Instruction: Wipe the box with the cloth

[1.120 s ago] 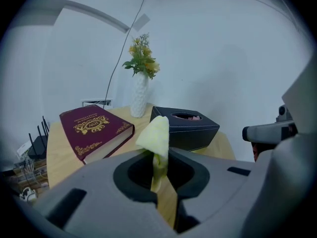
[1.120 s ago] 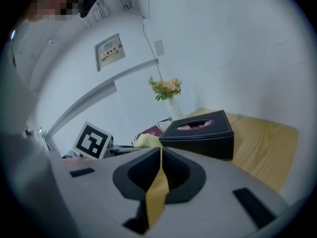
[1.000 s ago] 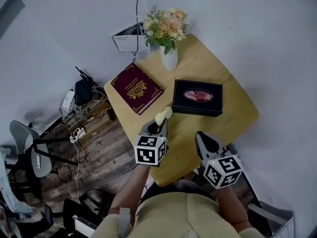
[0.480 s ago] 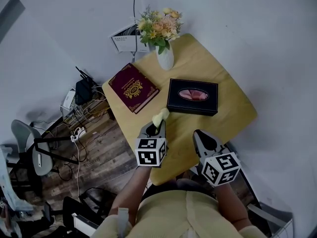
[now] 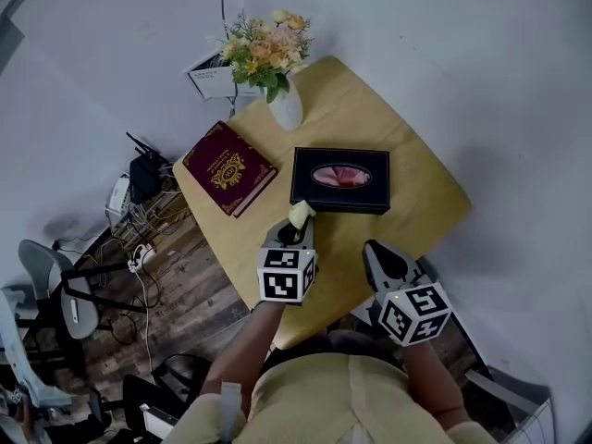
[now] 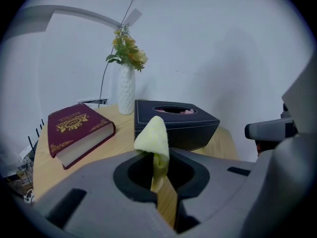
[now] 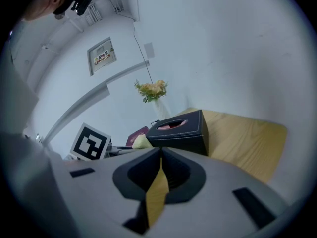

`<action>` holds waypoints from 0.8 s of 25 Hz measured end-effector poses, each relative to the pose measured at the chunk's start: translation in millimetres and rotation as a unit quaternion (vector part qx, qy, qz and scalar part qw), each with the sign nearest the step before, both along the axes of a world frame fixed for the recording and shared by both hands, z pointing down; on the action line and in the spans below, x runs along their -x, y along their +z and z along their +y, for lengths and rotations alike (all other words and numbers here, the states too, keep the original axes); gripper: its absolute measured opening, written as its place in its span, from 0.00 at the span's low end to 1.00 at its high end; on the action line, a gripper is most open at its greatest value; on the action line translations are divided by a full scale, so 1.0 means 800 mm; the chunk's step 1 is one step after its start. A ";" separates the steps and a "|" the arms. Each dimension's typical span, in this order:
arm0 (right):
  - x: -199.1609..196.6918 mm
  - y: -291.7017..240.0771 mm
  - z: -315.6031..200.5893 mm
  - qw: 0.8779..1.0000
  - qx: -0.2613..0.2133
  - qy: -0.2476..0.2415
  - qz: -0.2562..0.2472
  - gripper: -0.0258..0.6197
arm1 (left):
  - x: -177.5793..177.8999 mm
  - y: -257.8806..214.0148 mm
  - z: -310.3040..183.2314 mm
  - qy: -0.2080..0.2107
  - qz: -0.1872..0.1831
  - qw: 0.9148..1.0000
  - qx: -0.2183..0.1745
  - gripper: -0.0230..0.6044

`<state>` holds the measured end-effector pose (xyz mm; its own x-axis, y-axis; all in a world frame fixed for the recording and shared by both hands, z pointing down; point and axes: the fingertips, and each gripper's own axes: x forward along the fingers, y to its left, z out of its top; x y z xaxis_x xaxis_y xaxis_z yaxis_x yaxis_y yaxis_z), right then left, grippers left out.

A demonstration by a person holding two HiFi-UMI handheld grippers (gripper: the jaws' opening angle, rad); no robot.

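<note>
Two grippers hang over the near edge of the tabletop [image 5: 407, 169]. Red book [image 5: 229, 168] lies by the left corner, white vase [image 5: 285, 109] of flowers at the far corner. Left gripper [image 5: 296, 232] jaws pinch the yellow cloth [image 5: 301, 214], its tip poking up just beside the box [image 5: 340, 179]; contact unclear. Black box sits mid-tabletop, oval opening up. Right gripper [image 5: 377, 255] jaws are closed together, nothing between them.

Matt black box [image 5: 370, 192], soft cloth [image 5: 299, 215], wooden table [image 5: 407, 202]
</note>
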<state>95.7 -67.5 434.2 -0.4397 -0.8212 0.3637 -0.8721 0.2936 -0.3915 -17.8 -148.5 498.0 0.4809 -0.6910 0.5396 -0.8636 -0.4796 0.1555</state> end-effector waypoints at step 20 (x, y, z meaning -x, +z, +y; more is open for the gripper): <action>-0.053 0.020 0.017 0.998 0.026 0.059 -0.003 0.09 | -0.106 0.007 0.021 0.099 0.016 0.995 0.013 0.12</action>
<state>137.9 -53.7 450.3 -0.3430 -0.8476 0.4048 -0.8973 0.1682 -0.4082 67.0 -131.7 503.8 0.6245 -0.5670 0.5372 -0.7463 -0.6361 0.1963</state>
